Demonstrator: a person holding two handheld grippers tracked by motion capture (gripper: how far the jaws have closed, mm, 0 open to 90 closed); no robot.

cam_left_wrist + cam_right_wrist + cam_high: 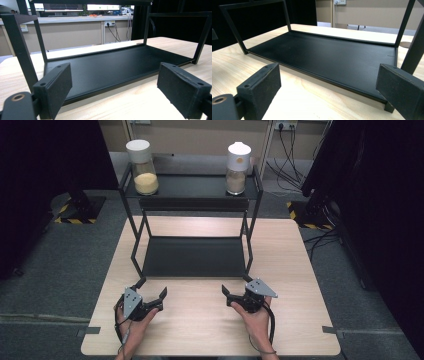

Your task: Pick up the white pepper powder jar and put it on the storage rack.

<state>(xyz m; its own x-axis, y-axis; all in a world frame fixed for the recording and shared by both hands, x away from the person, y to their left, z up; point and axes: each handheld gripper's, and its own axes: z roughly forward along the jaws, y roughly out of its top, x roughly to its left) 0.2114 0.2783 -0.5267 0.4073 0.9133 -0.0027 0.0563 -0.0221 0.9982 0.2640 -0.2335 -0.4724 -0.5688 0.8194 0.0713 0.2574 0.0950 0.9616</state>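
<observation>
A black two-tier metal rack point(194, 256) stands at the back of the wooden table point(200, 320). Its top shelf carries a jar of yellow grains with a white lid point(141, 167) at the left and a jar of pale brown grains with a white lid point(237, 162) at the right. The lower shelf point(117, 65) point(329, 56) is bare. My left gripper point(151, 288) point(115, 92) rests open on the table just before the rack's front left leg. Near the front right leg, my right gripper point(235, 285) point(329, 92) is open too. Nothing sits between either pair of jaws.
Bare wood point(200, 320) lies between and in front of the two hands. Black stands with yellow-striped bases point(80, 210) flank the table on the grey floor, and cables point(287, 150) trail by the back wall.
</observation>
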